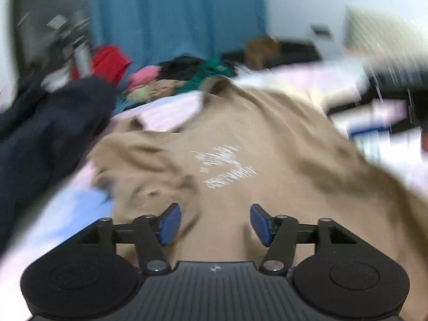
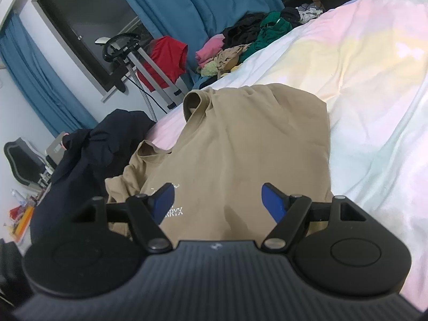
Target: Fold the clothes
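A tan T-shirt (image 2: 254, 144) with white chest lettering lies on the pastel bedsheet (image 2: 374, 80), its right side folded inward with a straight edge, its left sleeve bunched. It also shows, blurred, in the left wrist view (image 1: 240, 139). My left gripper (image 1: 215, 222) is open and empty just above the shirt's lower part. My right gripper (image 2: 218, 203) is open and empty above the shirt near the lettering.
A dark navy garment (image 2: 91, 160) lies bunched at the shirt's left, on the bed's edge. A pile of pink, black, green and tan clothes (image 2: 240, 42) sits at the far end. A red garment (image 2: 165, 58) hangs on a metal stand by blue curtains (image 2: 214, 2).
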{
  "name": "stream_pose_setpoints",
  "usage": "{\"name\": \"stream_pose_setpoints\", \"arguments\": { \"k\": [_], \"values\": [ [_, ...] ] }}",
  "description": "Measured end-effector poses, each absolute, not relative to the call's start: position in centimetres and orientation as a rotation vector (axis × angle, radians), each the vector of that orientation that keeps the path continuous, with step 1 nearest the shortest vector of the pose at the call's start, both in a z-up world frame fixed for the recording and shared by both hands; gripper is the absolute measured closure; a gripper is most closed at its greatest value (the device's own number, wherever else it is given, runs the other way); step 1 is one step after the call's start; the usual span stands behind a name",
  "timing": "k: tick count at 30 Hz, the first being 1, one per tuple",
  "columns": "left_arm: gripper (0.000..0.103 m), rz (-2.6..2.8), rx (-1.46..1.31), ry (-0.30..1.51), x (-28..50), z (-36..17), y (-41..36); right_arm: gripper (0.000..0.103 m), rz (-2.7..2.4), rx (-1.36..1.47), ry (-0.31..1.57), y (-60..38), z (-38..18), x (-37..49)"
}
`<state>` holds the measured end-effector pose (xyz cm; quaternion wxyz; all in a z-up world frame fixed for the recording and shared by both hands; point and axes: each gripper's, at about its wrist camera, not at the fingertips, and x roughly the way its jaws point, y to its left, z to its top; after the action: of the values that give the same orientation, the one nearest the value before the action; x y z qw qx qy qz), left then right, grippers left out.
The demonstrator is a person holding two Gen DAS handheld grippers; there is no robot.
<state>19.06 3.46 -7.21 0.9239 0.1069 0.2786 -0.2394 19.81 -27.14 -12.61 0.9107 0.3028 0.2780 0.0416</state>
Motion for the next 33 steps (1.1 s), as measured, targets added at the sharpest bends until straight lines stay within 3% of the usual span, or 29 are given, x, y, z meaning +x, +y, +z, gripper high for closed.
{"name": "stream_pose_setpoints", "arguments": {
  "k": [7, 10, 13, 14, 17, 19, 24, 31, 33],
  "values": [
    [0.035, -0.243, -0.227, 0.616, 24.0, -5.8, 12.4, 0.028, 0.078, 0.636, 0.590, -27.1, -13.2, 20.3],
    [0.033, -0.266, -0.414, 0.716, 26.9, -6.8, 13.6, 0.028, 0.080, 0.631, 0.594, -27.0, -13.3, 20.5],
    [0.038, -0.261, -0.451, 0.722, 27.7, -6.9, 12.9, 0.028, 0.078, 0.626, 0.598, -27.0, -13.4, 20.6],
    [0.048, -0.270, -0.454, 0.707, 27.9, -6.7, 12.7, 0.028, 0.078, 0.627, 0.601, -27.0, -13.4, 20.7],
    [0.095, -0.254, -0.416, 0.701, 27.8, -6.0, 12.6, 0.028, 0.083, 0.628, 0.610, -27.0, -13.7, 20.8],
    [0.099, -0.211, -0.391, 0.693, 27.6, -5.4, 13.6, 0.028, 0.086, 0.626, 0.618, -26.8, -13.8, 20.9],
    [0.101, 0.009, -0.372, 0.649, 26.9, -3.5, 18.7, 0.028, 0.085, 0.618, 0.619, -26.6, -13.9, 20.9],
    [0.099, 0.226, -0.109, 0.543, 22.4, -1.3, 21.4, 0.028, 0.085, 0.566, 0.613, -26.2, -13.3, 20.7],
    [0.090, 0.229, -0.085, 0.541, 20.9, -1.4, 21.4, 0.028, 0.084, 0.556, 0.613, -26.2, -13.3, 20.7]
  ]
}}
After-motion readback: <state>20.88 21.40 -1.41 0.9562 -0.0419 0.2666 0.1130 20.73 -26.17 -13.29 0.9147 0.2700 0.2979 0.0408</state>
